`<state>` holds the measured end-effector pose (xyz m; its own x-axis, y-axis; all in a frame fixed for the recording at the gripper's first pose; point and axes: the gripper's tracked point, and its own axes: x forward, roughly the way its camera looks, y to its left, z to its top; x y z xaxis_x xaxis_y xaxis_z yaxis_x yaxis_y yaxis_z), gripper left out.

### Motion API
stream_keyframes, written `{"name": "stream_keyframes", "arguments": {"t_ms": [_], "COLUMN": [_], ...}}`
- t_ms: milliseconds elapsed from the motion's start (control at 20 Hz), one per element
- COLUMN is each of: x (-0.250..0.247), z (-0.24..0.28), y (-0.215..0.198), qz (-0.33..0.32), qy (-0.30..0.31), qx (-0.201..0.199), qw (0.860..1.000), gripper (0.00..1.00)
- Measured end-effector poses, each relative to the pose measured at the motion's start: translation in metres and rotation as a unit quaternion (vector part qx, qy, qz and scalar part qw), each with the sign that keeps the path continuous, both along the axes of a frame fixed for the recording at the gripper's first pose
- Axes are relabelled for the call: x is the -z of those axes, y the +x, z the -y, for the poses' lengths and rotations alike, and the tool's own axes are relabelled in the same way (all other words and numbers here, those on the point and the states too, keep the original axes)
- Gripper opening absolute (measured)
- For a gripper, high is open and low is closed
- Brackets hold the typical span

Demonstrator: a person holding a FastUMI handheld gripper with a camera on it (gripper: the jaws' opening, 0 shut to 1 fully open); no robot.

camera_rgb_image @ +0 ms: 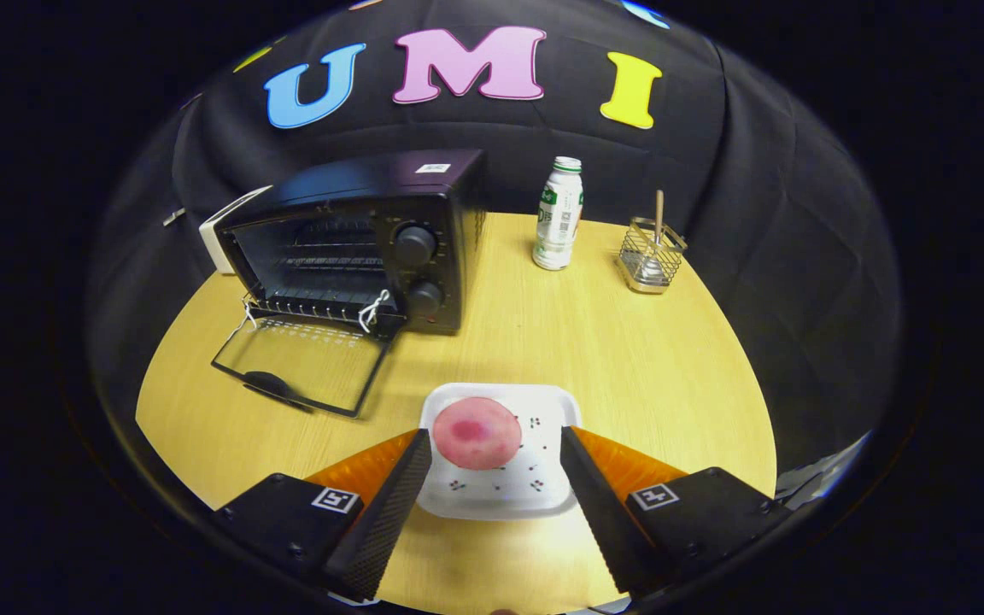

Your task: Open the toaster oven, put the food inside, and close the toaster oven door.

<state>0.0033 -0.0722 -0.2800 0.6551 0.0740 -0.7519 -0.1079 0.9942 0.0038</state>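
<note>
So the food (pixel 477 432) is a round pinkish bun-looking thing with a darker red patch on top, sitting on the near-left part of a white square plate (pixel 535 495). The plate is right between my gripper (pixel 496 448) fingers, which are spread wide, one along each side of it and holding nothing. I can't tell if they're touching the plate edges or just beside them.

My guess is the bun is light and soft, so it'll squash if I clamp hard, and it might roll off if I tip the plate. The plate looks thin and stiff, probably a bit slick. I'd say either pinch the bun gently across its middle, or take the plate by its two side rims and keep it level.

The toaster oven (pixel 372 243) is beyond my left finger on the wooden table (pixel 629 359), its glass door (pixel 304 363) already dropped flat open, rack showing inside. Further back are a small bottle (pixel 559 213) and a wire holder (pixel 651 254) with a stick in it, well apart from everything
</note>
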Motion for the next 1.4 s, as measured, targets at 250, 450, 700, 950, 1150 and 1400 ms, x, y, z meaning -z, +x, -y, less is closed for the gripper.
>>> {"name": "stream_keyframes", "arguments": {"t_ms": [250, 450, 700, 950, 1150, 1400], "x": [0.024, 0.047, 0.071, 0.087, 0.099, 0.102], "z": [0.051, 0.084, 0.095, 0.074, 0.063, 0.055], "y": [0.005, 0.006, 0.009, 0.014, 0.008, 0.011], "qz": [-0.041, -0.071, -0.105, -0.121, -0.148, -0.147], "qy": [-0.011, -0.004, 0.018, 0.032, 0.020, 0.011], "qx": [0.000, -0.007, -0.011, -0.038, -0.055, -0.070], "qw": [0.999, 0.997, 0.994, 0.991, 0.987, 0.987], "gripper": [0.99, 0.99, 0.98, 0.99, 0.97, 0.75]}}
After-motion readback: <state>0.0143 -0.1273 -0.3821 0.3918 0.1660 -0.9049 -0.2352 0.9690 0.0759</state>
